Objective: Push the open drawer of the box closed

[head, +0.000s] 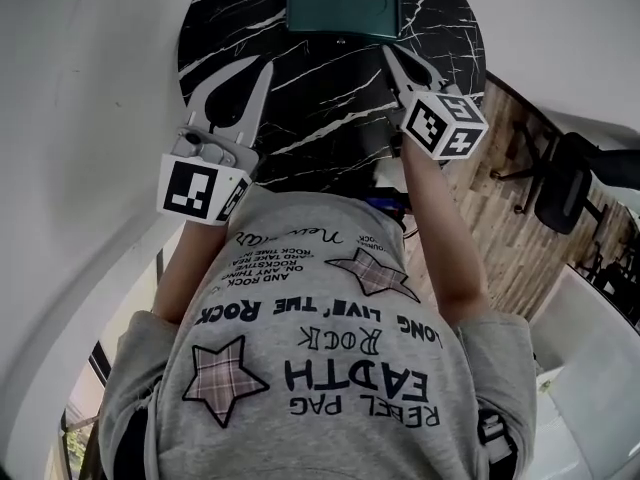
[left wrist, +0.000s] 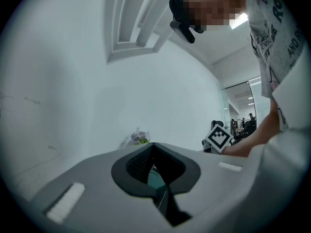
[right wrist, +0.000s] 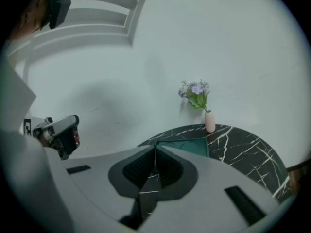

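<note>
A teal box [head: 343, 6] lies at the far edge of the round black marble table [head: 330, 108]; whether its drawer stands out I cannot tell. My right gripper [head: 388, 52] is shut and empty, its tips just short of the box's near right corner. My left gripper [head: 263, 66] is also shut and empty, held over the table a little left of and nearer than the box. In the right gripper view the box [right wrist: 187, 145] sits just past the closed tips [right wrist: 155, 146]. The left gripper view points up at the wall, and its closed tips [left wrist: 153, 143] hold nothing.
A pink vase of flowers [right wrist: 210, 121] stands on the table behind the box, next to the white wall. An office chair [head: 565, 183] stands on the wooden floor [head: 510, 208] to the right of the table.
</note>
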The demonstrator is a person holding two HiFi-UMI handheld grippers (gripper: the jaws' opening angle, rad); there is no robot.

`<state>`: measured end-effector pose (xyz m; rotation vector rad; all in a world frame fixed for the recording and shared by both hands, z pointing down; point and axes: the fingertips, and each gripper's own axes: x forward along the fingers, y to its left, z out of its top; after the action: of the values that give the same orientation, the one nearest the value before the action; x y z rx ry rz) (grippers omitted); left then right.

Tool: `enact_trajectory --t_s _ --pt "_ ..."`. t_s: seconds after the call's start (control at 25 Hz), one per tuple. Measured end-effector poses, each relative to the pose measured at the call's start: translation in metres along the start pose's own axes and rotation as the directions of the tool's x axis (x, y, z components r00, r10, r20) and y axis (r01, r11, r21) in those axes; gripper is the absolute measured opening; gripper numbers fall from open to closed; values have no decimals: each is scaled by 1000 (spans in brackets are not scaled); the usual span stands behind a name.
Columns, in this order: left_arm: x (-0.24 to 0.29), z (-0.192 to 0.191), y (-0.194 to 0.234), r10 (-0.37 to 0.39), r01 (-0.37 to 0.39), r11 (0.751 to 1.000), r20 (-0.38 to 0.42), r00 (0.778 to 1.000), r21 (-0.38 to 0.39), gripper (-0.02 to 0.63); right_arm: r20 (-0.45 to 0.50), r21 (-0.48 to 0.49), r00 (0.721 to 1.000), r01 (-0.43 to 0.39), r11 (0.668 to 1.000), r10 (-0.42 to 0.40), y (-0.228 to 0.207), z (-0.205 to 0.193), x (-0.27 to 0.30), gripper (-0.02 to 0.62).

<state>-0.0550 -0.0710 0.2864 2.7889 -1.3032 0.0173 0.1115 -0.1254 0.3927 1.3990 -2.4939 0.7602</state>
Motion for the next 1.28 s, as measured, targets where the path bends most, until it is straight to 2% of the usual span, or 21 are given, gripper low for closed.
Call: enact_trajectory --t_s 0.16,0.32,0.64,0.96,1.28 --pt "2 9 -3 -7 6 1000 18 1000 6 5 49 -75 999 -14 997 18 16 25 -34 15" --pt "2 17 -2 -4 3 1000 28 1000 25 5 107 -153 994 9 988 8 27 45 -69 15" --pt "-8 30 10 34 -36 998 48 998 46 5 194 -220 981 49 974 -5 52 73 -125 15" --pt "-17 39 19 73 -76 996 59 996 54 5 259 -224 966 68 972 -8 63 89 -150 12" --pt "-25 42 19 91 -94 994 61 994 54 5 283 -239 959 81 968 -10 68 95 -154 12"
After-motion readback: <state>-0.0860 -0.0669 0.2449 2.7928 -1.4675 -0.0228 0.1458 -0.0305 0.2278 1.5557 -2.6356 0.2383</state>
